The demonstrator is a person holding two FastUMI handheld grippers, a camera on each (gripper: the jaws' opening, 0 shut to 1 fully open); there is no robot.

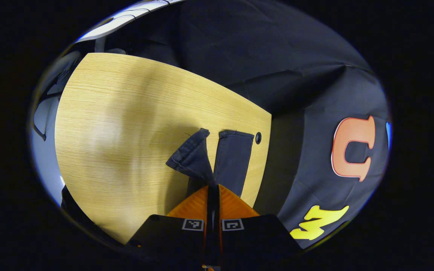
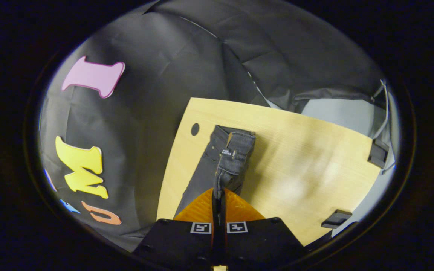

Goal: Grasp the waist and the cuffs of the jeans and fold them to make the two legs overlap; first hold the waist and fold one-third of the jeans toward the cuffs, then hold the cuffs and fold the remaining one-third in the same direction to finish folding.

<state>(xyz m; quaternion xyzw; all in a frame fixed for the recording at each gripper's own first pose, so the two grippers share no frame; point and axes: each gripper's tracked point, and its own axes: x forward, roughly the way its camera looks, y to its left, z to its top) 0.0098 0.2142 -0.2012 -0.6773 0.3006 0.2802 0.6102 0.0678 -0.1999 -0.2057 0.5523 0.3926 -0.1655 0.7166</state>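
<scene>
Left gripper view: the left gripper [image 1: 213, 188] has its two fingers [image 1: 192, 205] pressed together on a fold of the dark blue denim jeans [image 1: 232, 160], so the cloth is clamped between them. From the fingertips the two legs go away over the light wooden tabletop [image 1: 119, 124]. The one cuff [image 1: 192, 150] is lifted and curled, with its open hem turned up, and the other cuff [image 1: 236, 133] lies flat. The flat cuff ends near the far edge of the tabletop, just beside a small round dark hole [image 1: 258, 137] in the wood. The jeans lie along the right edge of the tabletop, and the wide middle of the tabletop shows pale reflections of light. Behind the tabletop hangs the black cloth wall [image 1: 277, 56].

Right gripper view: the right gripper [image 2: 219, 194] also has its fingers [image 2: 202, 209] closed on the jeans, and they grip the waist part [image 2: 236, 154], which is lifted and doubled over. A small dark label [image 2: 227, 152] sits on this waistband. The rest of the cloth lies flat below it, near the left edge of the tabletop, and it reaches toward the far edge, beside a round hole [image 2: 195, 129]. Two black clamps [image 2: 377, 152] sit on the right edge of the tabletop.
</scene>
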